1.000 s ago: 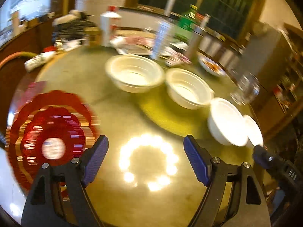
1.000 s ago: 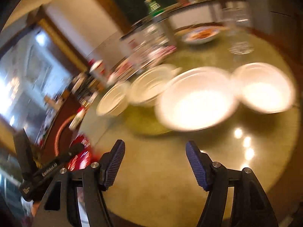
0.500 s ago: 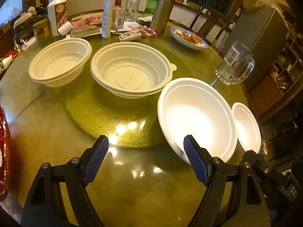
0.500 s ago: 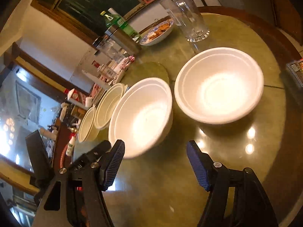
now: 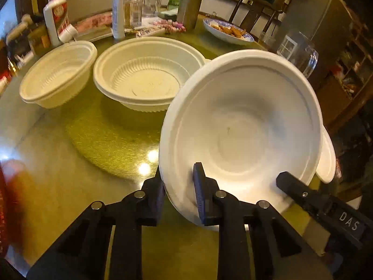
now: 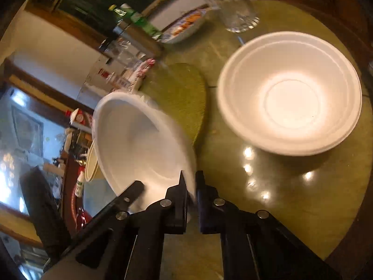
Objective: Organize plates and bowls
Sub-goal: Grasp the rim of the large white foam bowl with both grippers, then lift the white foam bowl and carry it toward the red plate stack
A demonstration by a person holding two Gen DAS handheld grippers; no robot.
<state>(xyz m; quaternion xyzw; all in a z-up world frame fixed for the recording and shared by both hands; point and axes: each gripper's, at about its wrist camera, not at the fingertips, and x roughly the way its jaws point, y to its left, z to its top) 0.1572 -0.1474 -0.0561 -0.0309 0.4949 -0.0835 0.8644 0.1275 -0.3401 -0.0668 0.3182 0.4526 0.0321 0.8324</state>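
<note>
A white foam bowl (image 5: 242, 126) is tipped up on the green round table (image 5: 70, 210). My left gripper (image 5: 179, 196) is closing its jaws on the bowl's near rim, which sits between the pads. In the right wrist view my right gripper (image 6: 192, 193) is closing tight on another part of the same bowl (image 6: 139, 140)'s rim. Each gripper shows in the other's view: the right gripper (image 5: 291, 186) and the left gripper (image 6: 134, 190). A second white bowl (image 6: 289, 93) rests upright to the right. Two cream ribbed bowls (image 5: 58, 74) (image 5: 146, 74) stand behind.
A glass mug (image 5: 300, 51), a plate of food (image 5: 228, 31), bottles (image 5: 117, 7) and a steel flask (image 5: 188, 2) crowd the far side. A red plate (image 5: 7, 198) blurs at the left edge. The table's dark wooden rim (image 6: 359, 35) runs on the right.
Both grippers have gone from wide open to closed on the white bowl's rim. The bowl has tipped up off the table. The left gripper earlier swung right, away from the red plate.
</note>
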